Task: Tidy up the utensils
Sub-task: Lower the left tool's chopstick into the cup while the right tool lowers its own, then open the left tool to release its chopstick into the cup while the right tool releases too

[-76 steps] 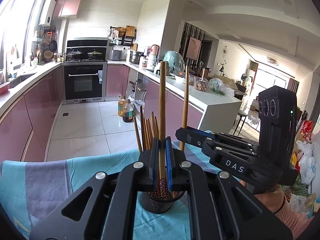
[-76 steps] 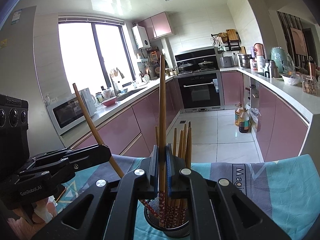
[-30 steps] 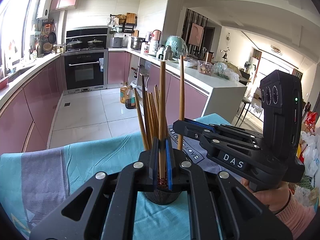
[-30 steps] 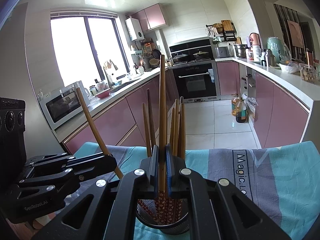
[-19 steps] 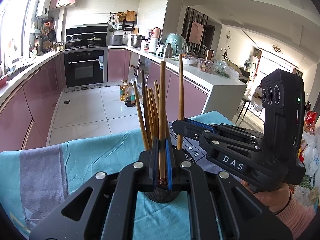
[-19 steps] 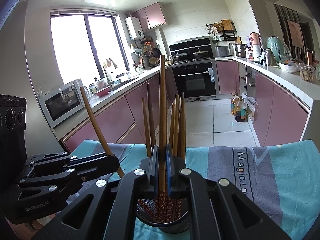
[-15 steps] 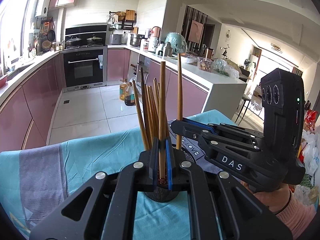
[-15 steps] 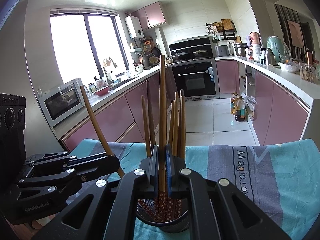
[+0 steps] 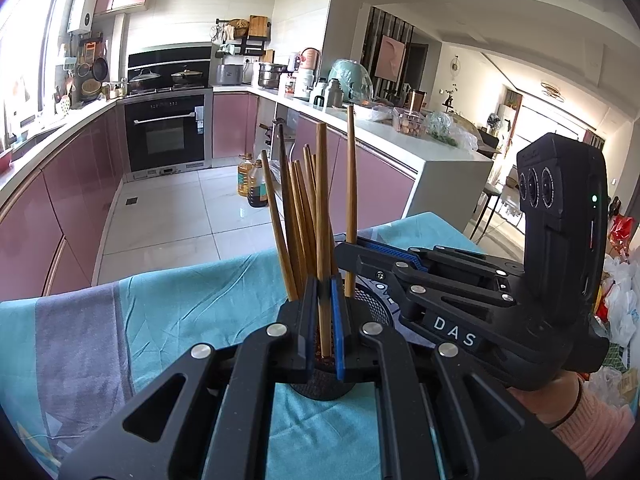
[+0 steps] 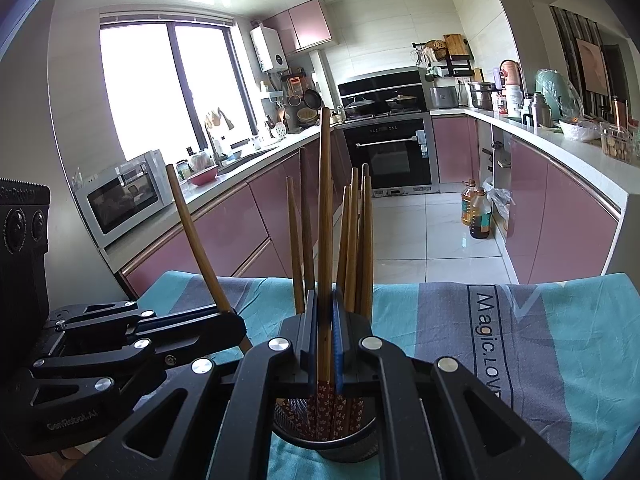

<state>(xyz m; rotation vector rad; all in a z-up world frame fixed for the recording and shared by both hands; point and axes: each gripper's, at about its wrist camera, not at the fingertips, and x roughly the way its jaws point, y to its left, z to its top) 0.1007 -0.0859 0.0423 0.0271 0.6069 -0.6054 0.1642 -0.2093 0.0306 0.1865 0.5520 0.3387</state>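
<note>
A black mesh holder (image 10: 344, 446) stands on the teal cloth, with several wooden chopsticks (image 10: 354, 240) upright in it; it shows in the left wrist view too (image 9: 372, 308). My left gripper (image 9: 323, 320) is shut on one chopstick (image 9: 322, 200), held upright over the holder. My right gripper (image 10: 324, 332) is shut on another chopstick (image 10: 325, 208), its patterned lower end inside the holder. The right gripper (image 9: 352, 256) also shows in the left wrist view, and the left gripper (image 10: 236, 320) in the right wrist view.
The teal and grey cloth (image 10: 520, 340) covers the table. Beyond its far edge lie the kitchen floor (image 9: 160, 216), pink cabinets (image 10: 240, 232), an oven (image 10: 392, 148) and a white counter (image 9: 440, 164) with jars and bags.
Both grippers have lowered their chopsticks toward the holder. The holder and its chopsticks now sit closer and higher in both views.
</note>
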